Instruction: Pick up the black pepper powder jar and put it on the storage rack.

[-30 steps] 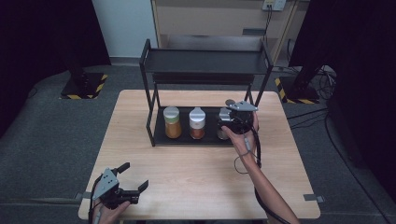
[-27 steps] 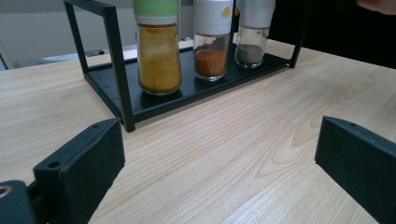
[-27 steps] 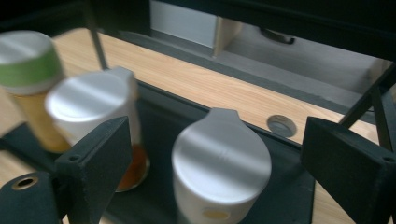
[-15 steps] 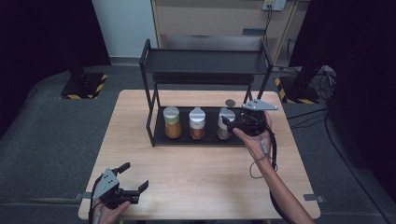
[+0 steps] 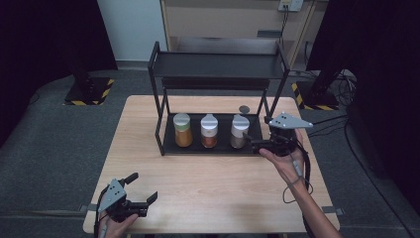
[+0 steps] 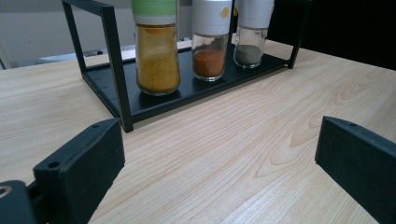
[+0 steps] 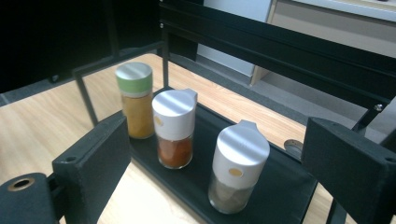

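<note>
On the table (image 5: 218,183) stands a two-tier rack (image 5: 218,64) toward the back. Three spice jars (image 5: 209,131) stand in a row on its bottom shelf. The right tongs (image 5: 255,145) sit just right of the row; the left tongs (image 5: 141,188) lie at the near left corner.

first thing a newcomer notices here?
Three spice jars in a row on the bottom tray of a black rack at the table's far side: a green-capped jar of yellow powder on the left, a white-capped jar of red powder in the middle, and a white-capped jar of grey powder on the right. The right gripper sits open beside the rack's right end, holding nothing. The left gripper rests open at the near left edge.
</note>
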### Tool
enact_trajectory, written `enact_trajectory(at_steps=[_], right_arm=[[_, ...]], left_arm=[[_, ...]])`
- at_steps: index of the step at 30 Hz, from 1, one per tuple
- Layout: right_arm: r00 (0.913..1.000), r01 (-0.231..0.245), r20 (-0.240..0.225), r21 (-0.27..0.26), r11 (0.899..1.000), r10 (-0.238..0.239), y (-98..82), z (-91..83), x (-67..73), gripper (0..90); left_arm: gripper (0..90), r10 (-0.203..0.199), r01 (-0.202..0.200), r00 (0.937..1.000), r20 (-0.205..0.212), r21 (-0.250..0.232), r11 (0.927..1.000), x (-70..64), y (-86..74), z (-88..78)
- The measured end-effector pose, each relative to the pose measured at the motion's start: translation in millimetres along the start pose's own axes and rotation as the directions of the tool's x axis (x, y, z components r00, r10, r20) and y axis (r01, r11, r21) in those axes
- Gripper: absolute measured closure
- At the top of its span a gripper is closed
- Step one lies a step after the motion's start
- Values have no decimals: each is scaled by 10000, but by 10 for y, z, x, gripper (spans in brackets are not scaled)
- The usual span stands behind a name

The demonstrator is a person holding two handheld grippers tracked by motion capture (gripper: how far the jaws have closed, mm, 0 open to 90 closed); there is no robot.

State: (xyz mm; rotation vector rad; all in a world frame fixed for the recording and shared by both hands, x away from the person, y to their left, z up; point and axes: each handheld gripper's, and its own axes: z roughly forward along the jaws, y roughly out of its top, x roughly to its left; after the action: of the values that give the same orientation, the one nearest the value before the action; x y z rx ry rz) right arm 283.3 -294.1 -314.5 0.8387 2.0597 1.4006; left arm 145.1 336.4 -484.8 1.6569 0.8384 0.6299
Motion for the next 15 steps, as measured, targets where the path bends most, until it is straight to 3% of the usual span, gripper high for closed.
enact_trajectory(at_steps=[8, 15], right_arm=[[9995, 40, -301, -266, 9996, -48, -132, -248, 8, 90], [9994, 212, -283, -315, 9993, -221, -192, -464, 35, 87]], left_arm=[[1, -51, 51, 10000, 18, -57, 10000, 11, -8, 5], [0, -110, 110, 9999, -12, -97, 9999, 10, -11, 10]])
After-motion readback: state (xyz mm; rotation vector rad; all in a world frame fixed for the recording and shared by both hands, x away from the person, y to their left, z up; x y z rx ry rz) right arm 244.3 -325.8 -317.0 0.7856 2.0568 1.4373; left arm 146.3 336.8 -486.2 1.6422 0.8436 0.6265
